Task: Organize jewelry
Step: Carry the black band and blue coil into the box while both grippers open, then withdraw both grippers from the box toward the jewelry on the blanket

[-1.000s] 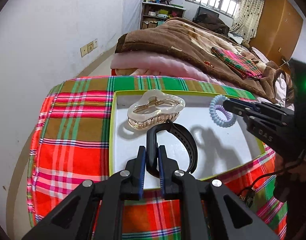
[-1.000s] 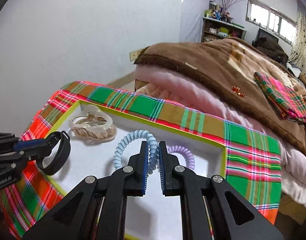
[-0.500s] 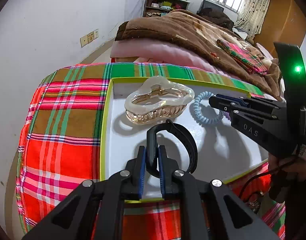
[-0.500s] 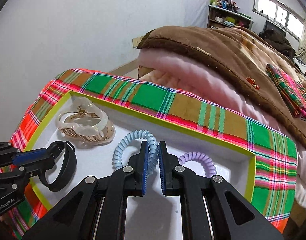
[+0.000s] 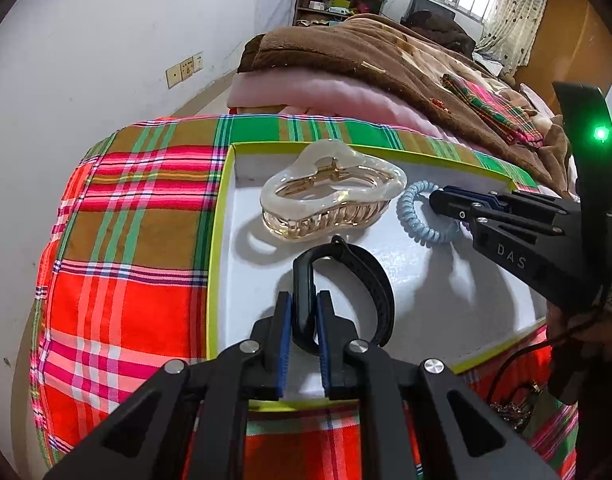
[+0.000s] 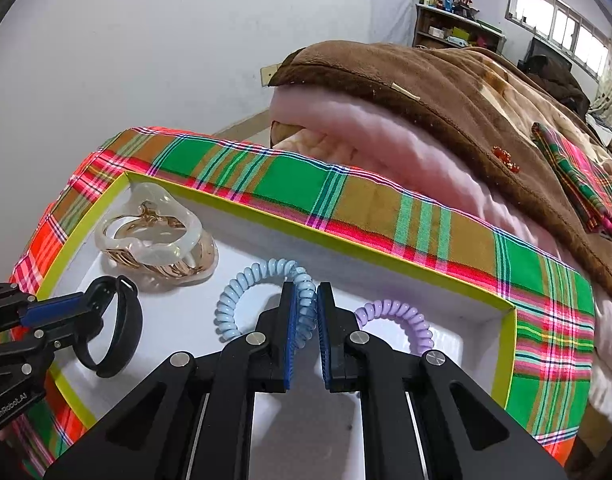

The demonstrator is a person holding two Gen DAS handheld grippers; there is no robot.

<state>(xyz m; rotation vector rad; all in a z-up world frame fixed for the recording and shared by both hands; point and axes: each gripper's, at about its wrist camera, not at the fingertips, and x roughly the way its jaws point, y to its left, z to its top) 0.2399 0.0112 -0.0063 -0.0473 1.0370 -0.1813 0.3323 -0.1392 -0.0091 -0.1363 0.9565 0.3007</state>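
Note:
A shallow white box with a yellow-green rim [image 5: 222, 216] [image 6: 386, 250] lies on a plaid cloth. My left gripper [image 5: 304, 308] [image 6: 92, 308] is shut on a black wristband [image 5: 370, 280] [image 6: 118, 328] low over the box's near left part. My right gripper [image 6: 305, 304] [image 5: 438, 204] is shut on a light blue coil hair tie [image 6: 242, 296] [image 5: 414, 216] low inside the box. A clear and gold claw hair clip [image 5: 330, 192] [image 6: 158, 240] lies at the box's far left. A purple coil hair tie [image 6: 402, 316] lies to the right of my right gripper.
The plaid cloth [image 5: 138, 240] [image 6: 426, 224] covers a stool-like surface. Behind it is a bed with pink and brown blankets [image 6: 446, 108] [image 5: 366, 64]. A white wall [image 5: 86, 40] is to the left. A cable [image 5: 518, 364] hangs by the person's right hand.
Both grippers have moved lower and farther into the box with their items. The blue hair tie now sits close beside the claw clip.

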